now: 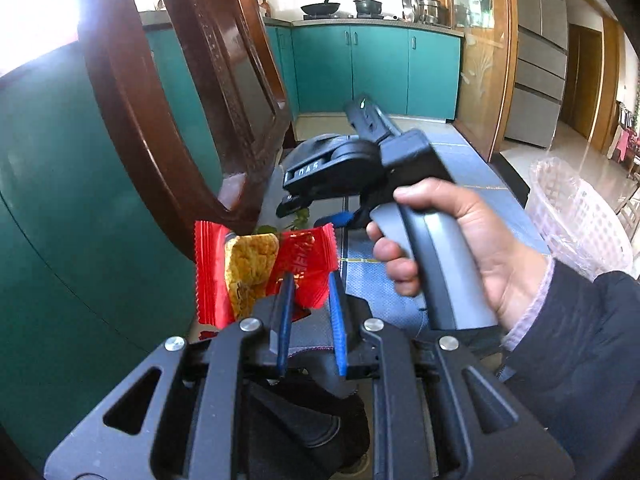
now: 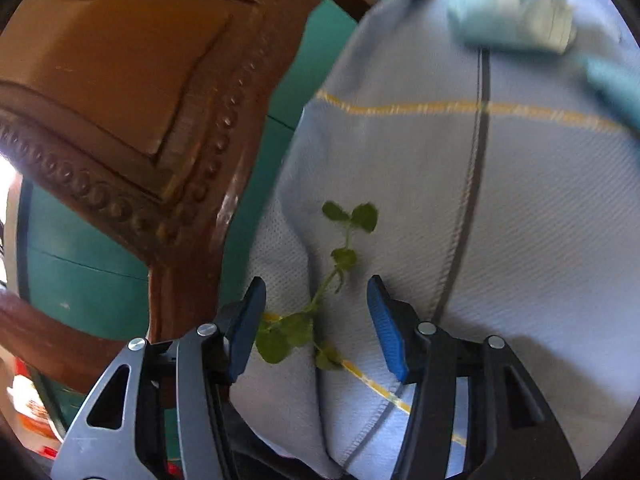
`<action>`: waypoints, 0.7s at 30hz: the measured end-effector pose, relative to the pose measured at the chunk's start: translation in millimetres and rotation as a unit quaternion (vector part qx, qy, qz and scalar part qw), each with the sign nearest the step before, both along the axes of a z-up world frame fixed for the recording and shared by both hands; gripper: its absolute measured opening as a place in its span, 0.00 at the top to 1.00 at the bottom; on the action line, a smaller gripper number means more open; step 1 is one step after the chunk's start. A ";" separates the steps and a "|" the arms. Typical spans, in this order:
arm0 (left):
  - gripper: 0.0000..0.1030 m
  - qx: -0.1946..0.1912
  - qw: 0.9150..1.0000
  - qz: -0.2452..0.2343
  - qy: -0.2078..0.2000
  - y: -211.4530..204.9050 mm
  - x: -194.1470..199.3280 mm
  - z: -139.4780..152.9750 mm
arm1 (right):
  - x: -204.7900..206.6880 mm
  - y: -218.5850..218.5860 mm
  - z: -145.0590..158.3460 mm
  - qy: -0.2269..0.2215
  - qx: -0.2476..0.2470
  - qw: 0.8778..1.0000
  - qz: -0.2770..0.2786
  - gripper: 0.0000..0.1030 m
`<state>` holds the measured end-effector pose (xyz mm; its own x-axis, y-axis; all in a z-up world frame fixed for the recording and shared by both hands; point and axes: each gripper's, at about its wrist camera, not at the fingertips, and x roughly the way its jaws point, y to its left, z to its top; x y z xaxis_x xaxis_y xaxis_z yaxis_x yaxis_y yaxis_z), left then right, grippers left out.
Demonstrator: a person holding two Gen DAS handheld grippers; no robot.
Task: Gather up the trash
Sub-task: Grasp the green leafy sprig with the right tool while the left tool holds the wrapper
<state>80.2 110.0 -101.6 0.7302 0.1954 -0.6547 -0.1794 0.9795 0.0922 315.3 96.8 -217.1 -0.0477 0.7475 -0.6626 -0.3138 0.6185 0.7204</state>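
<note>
My left gripper [image 1: 310, 280] is shut on a red snack wrapper [image 1: 304, 264] with a yellow biscuit picture, held up in front of the chair. My right gripper [image 2: 316, 284] stands open low over the light blue cloth [image 2: 520, 200]. A green leafy sprig [image 2: 344, 260] lies on the cloth between its blue pads [image 2: 386, 328], which do not touch it. In the left wrist view a hand [image 1: 460, 248] holds the right gripper by its handle, pointing down at the sprig [image 1: 300, 220]. A crumpled pale blue wad [image 2: 512, 8] lies farther back on the cloth.
A carved brown wooden chair back [image 2: 120, 100] stands close on the left, also near the wrapper [image 1: 192, 80]. A white lattice waste basket [image 1: 580, 220] with a plastic liner stands at the right. Teal cabinets [image 1: 380, 68] and a stove fill the background.
</note>
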 end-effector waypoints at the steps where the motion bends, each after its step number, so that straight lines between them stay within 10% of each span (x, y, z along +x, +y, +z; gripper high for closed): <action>1: 0.82 0.000 1.000 0.000 0.000 1.0 0.8 -0.3 | -1.6 2.9 -1.7 -0.001 -0.001 1.000 0.008 0.72; 3: 0.82 -0.003 1.000 0.000 -0.001 -0.3 1.0 0.2 | -4.2 5.2 -5.2 -0.003 -0.008 1.000 0.022 0.94; 9: 0.82 -0.016 1.000 -0.012 0.003 -6.8 5.5 -5.4 | -6.9 -49.5 38.6 -0.137 -0.083 0.987 -0.008 0.95; 15: 0.82 -0.051 0.998 -0.026 0.016 -20.5 40.8 -12.8 | -38.5 -142.1 85.2 -0.314 -0.207 0.925 -0.059 0.95; 21: 0.82 -0.058 0.998 -0.031 0.014 -43.3 76.7 -12.1 | -48.4 -210.7 68.6 -0.339 -0.217 0.909 -0.110 0.95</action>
